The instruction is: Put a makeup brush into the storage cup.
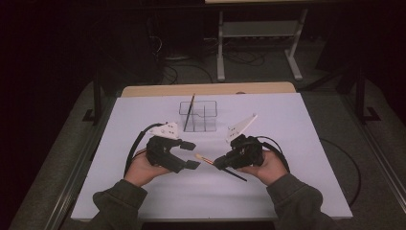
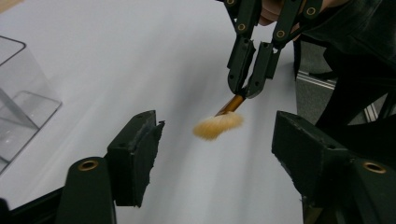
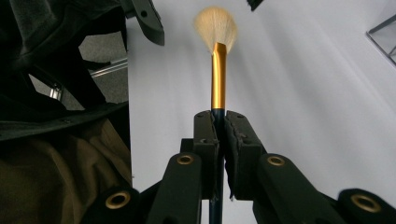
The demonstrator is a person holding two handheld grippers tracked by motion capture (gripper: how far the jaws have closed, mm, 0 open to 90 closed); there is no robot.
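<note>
Left gripper (image 1: 187, 154): jaws open, nothing between the pads; brush (image 2: 218, 126) tip sits ahead of them, in the gap line but clear of both. Right gripper (image 1: 218, 163): jaws clamped on the brush handle just behind the gold ferrule, bristles pointing away from them toward the left jaws, held above the tabletop (image 1: 297, 143). Beyond both jaws: clear divided organizer (image 1: 198, 116), one thin dark stick (image 1: 190, 111) standing tilted in its left compartment. Can't tell contents of the other compartments.
</note>
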